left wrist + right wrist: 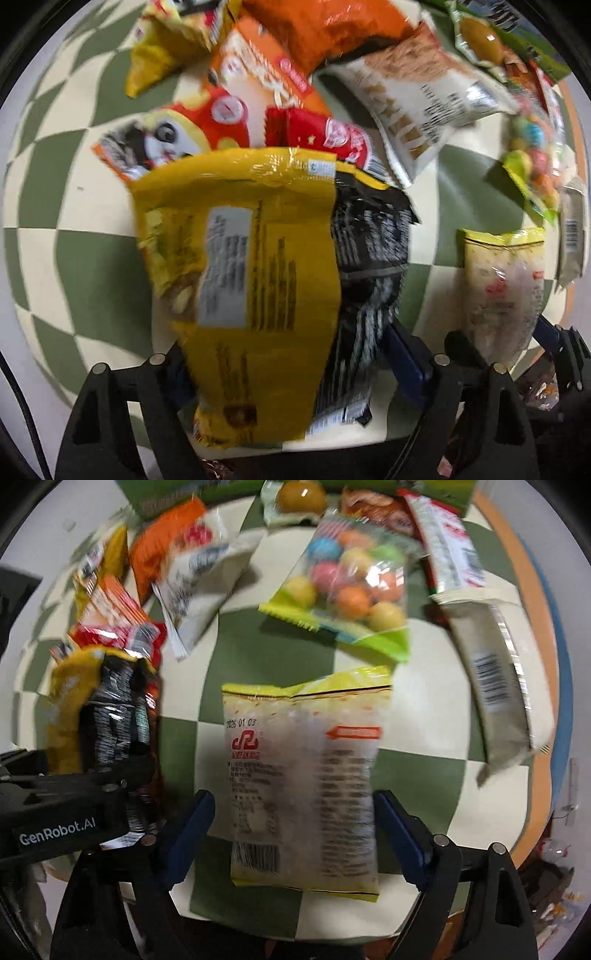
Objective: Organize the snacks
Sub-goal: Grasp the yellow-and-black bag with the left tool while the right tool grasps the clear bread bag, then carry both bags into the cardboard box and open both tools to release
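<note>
1. We see two snack packets, one at each gripper, on a green-and-cream checked tablecloth (184, 709).
2. The pale yellow packet (303, 775) lies flat on the cloth between the blue pads of the right gripper (295, 834). Its jaws stand wide on either side; the left pad seems to meet the packet's edge, the right pad shows a sliver of gap, so we cannot tell whether they press it. Printed on it are the date "2026 01 03", a red logo, an orange arrow and a barcode; the small text is too blurred to read.
3. The yellow-and-black packet (258, 277) lies between the jaws of the left gripper (291, 369). The packet hides the left pad, so we cannot tell whether it is gripped. Its grey label is blurred.
4. In the right wrist view, the left gripper's black body reads "GenRobot.AI".
5. Beyond lie a clear bag of coloured candy balls (347, 587), a white packet (424, 99), an orange bag (332, 29), a panda-printed packet (159, 140) and a grey packet with a barcode (495, 686).
</note>
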### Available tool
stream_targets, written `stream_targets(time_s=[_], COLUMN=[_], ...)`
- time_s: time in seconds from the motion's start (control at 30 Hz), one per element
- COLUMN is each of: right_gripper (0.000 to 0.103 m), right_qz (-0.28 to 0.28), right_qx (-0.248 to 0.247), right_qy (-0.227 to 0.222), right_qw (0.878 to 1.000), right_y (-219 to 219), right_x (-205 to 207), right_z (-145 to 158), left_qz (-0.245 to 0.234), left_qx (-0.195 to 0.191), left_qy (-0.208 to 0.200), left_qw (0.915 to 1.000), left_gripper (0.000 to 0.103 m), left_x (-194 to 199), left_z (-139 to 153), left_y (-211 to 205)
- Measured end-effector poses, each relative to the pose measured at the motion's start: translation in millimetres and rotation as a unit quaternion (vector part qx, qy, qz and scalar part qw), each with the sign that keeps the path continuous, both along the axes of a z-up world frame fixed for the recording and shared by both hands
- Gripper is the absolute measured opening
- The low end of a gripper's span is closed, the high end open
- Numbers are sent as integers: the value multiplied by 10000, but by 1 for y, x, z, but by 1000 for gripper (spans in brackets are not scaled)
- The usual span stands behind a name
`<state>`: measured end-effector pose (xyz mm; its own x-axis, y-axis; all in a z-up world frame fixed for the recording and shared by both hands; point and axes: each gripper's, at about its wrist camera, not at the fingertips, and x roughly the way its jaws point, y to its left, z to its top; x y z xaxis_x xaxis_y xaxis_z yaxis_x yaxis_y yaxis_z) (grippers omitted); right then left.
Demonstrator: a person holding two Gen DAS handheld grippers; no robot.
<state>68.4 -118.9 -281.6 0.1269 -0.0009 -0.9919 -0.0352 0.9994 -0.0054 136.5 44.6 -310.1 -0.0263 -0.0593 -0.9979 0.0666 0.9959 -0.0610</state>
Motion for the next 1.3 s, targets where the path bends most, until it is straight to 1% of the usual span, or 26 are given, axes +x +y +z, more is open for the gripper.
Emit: stream_targets(time_s=[0.03,0.1,0.17,0.2,0.23,0.27,0.37,0.47,0.5,0.6,0.7,0.73,0.77,0.83,0.93,0.97,1.0,1.03,1.07,1.1,1.17,1.2,1.27,1.3], right_gripper=[90,83,72,70,65,59,49,44,44,43,42,42,42,42,42,42,42,42,42,42,42,42,42,42], right_qz=[15,13,-10,-53,-124,-158,-232,-317,-332,-384,-421,-413,-423,-430,-403,-381,-369,-356,-320,-264,-200,-77,-2,10], right_qx=[-54,-212,-344,-335,-261,-249,-204,-74,-27,155,407,482,563,754,952,1000,1063,1129,1154,1155,1231,1081,945,941], right_qy=[2,15,30,35,36,39,-1,-51,-60,-79,-138,-159,-198,-318,-605,-728,-817,-908,-981,-1043,-1246,-1368,-1468,-1415], right_qw=[10000,9998,9994,9994,9996,9996,9995,9995,9994,9991,9982,9979,9973,9957,9928,9916,9903,9888,9880,9875,9843,9846,9846,9855], right_y=[2,5,6,5,1,-6,-12,-16,-18,-22,-32,-40,-45,-55,-72,-78,-81,-78,-75,-75,-80,-81,-84,-86], right_x=[0,1,1,1,0,0,1,-5,-8,-12,-14,-6,-6,2,27,42,55,67,83,103,141,168,213,235], right_z=[-3,-9,-13,-13,-11,-10,-4,11,19,27,46,56,69,94,140,158,173,187,198,207,228,237,241,238], left_qz=[-12,-68,-101,-104,-97,-92,-93,-146,-145,-106,-144,-150,-144,-103,-129,-175,-211,-231,-239,-232,-263,-263,-255,-242], left_qx=[12,51,68,68,70,81,57,17,1,-109,-240,-276,-348,-484,-780,-835,-883,-944,-1060,-1093,-1113,-1098,-985,-979], left_qy=[-13,-87,-147,-187,-217,-246,-351,-471,-494,-523,-656,-699,-768,-883,-1192,-1307,-1412,-1478,-1558,-1598,-1754,-1816,-1892,-1852], left_qw=[10000,9999,9998,9997,9997,9996,9993,9988,9987,9985,9975,9971,9963,9949,9897,9877,9858,9842,9818,9808,9778,9769,9766,9775], left_gripper=[86,84,83,82,82,81,78,77,77,77,77,77,77,77,77,77,77,77,77,77,77,77,77,77], left_x=[0,-1,-2,-4,-2,-5,-24,-36,-39,-44,-43,-48,-46,-41,-12,1,7,21,42,65,116,136,187,205], left_z=[-5,-6,-4,-1,4,10,26,37,41,55,85,97,112,134,186,204,208,213,228,233,251,256,263,264], left_y=[0,2,5,7,8,-5,-10,-9,-6,-2,2,12,13,19,17,11,1,-19,-23,-40,-55,-60,-71,-74])
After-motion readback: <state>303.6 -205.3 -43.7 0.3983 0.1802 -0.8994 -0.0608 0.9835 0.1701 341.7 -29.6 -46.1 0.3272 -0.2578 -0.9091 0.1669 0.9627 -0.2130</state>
